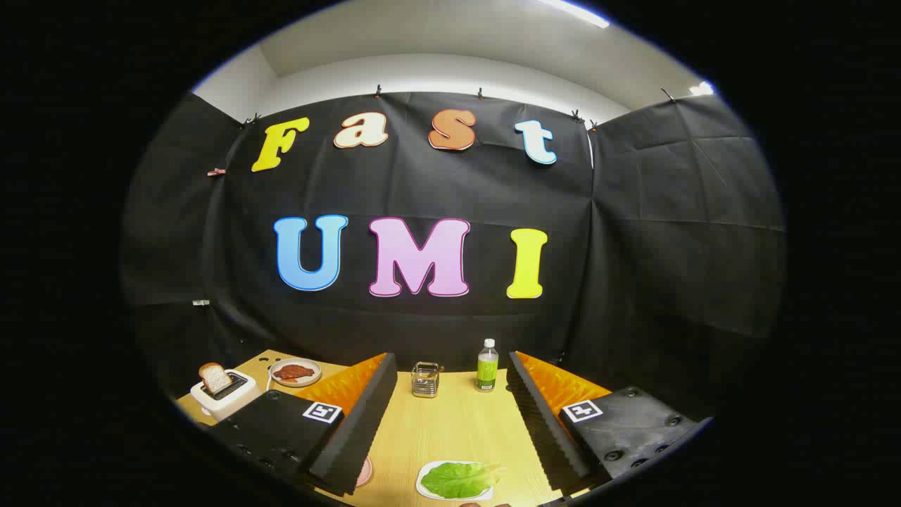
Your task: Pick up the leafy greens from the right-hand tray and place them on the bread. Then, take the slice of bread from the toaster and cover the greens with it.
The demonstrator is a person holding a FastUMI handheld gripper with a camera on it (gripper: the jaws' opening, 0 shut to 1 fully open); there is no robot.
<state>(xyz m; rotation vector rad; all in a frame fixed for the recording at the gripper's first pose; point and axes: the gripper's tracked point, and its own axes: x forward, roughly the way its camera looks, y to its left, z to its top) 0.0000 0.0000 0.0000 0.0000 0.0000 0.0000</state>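
From the claw camera I see my claw (pixel 450 422) spread wide, gripping nothing, above the pale wooden worktop (pixel 457 422). The green leafy lettuce (pixel 461 479) lies on a white tray (pixel 425 487) between the fingers. Beyond the left finger, a bread slice (pixel 215 378) stands in the white toaster (pixel 229 396).

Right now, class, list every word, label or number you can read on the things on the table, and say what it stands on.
Bottle: label too small to read.
Gripper: square code markers, no words; fingers open, greens lying between them.
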